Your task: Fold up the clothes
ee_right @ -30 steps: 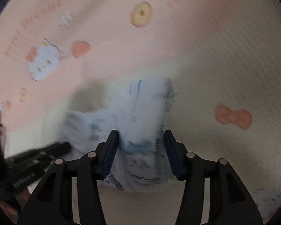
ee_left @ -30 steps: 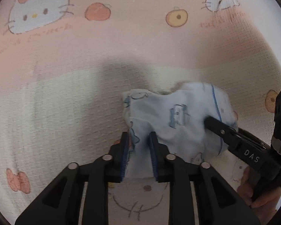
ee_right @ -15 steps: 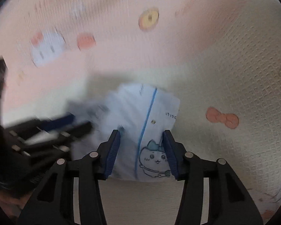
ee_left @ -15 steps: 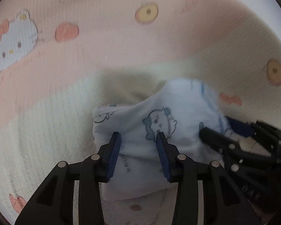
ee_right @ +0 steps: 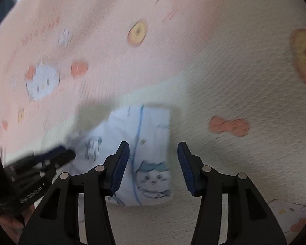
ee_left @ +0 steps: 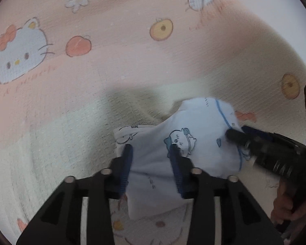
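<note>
Small printed garment [ee_left: 185, 153] lies compact betw. both tongs; left gripper [ee_left: 151, 153] & right gripper [ee_right: 153, 159] jaws apart, nothing clamped. Fold set or regrip: can't tell.

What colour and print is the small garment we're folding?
The garment is pale blue-white with blue-eared cartoon animal prints and a thin blue stripe; the left wrist view shows it best.

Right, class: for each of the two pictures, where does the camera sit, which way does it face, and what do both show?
Left wrist: on the left gripper, looking down its fingers at the small white garment on the blanket; the right gripper and a hand enter at right.
Right wrist: on the right gripper, open above the same garment; the left gripper enters at left.
Shared: garment, blanket, each other's gripper.
</note>
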### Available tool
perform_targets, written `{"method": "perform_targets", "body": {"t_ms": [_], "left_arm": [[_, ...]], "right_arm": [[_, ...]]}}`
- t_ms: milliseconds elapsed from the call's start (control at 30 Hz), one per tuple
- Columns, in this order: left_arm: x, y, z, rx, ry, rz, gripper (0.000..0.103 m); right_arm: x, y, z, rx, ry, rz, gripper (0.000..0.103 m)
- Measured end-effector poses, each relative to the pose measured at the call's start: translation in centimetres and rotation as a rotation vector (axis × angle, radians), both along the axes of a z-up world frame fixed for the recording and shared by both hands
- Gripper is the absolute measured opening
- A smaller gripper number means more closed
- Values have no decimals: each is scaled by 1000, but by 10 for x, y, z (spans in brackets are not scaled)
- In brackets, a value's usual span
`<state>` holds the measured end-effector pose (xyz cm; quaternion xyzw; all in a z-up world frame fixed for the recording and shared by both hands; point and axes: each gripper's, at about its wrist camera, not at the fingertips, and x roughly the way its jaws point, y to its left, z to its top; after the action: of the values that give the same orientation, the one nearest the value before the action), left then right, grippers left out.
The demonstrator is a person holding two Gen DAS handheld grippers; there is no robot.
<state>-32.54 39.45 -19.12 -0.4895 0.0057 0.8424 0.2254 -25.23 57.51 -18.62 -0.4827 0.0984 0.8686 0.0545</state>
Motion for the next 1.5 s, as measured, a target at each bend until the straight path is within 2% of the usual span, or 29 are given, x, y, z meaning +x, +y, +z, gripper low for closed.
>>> {"method": "perform_targets", "body": {"t_ms": [67, 167, 200, 300, 367, 433, 500, 567, 633, 733, 1000, 1067, 1133, 1200, 1267, 1367, 1500], "left_arm": [[-6, 2, -12, -72, -30, 12, 44], [-4, -13, -14, -74, -30, 25, 51], [-1, -19, -13, -87, -22, 26, 57], [1, -43, -6, -94, -19, 55, 57], [9, -66, -1, -67, -24, 83, 57], [20, -90, 5, -26, -35, 107, 57], [30, -109, 13, 1, -43, 129, 57], [42, -129, 23, -7, -36, 157, 57], [49, -152, 31, -28, -29, 200, 57], [53, -187, 45, -54, -25, 282, 57], [80, -273, 104, -64, 45, 423, 60], [92, -294, 118, -68, 61, 450, 64], [106, -312, 134, -74, 80, 474, 65], [123, -329, 147, -82, 99, 492, 65], [142, -344, 157, -74, 112, 516, 65], [174, -365, 171, -75, 135, 531, 66], [207, -379, 182, -114, 159, 516, 70]], "right_arm": [[1, -1, -8, 23, -30, 9, 53], [4, 12, -11, -33, -30, -31, 64], [8, 17, -10, -45, -29, -47, 64], [18, 27, -5, -51, -19, -107, 65], [19, 27, 2, -21, -10, -129, 65], [11, 20, 11, 52, 4, -132, 65], [14, 2, 26, 136, 34, -105, 66], [14, -21, 37, 161, 60, -57, 67], [11, -52, 45, 123, 76, 3, 68], [13, -93, 48, 69, 56, 63, 76], [30, -217, 68, -93, 16, 201, 76], [35, -250, 82, -78, 18, 213, 76], [50, -274, 102, -52, 38, 222, 80], [61, -295, 119, -45, 47, 241, 88], [71, -314, 134, -49, 57, 258, 89], [89, -343, 143, -64, 67, 263, 94], [121, -365, 150, -75, 55, 266, 95]]}}
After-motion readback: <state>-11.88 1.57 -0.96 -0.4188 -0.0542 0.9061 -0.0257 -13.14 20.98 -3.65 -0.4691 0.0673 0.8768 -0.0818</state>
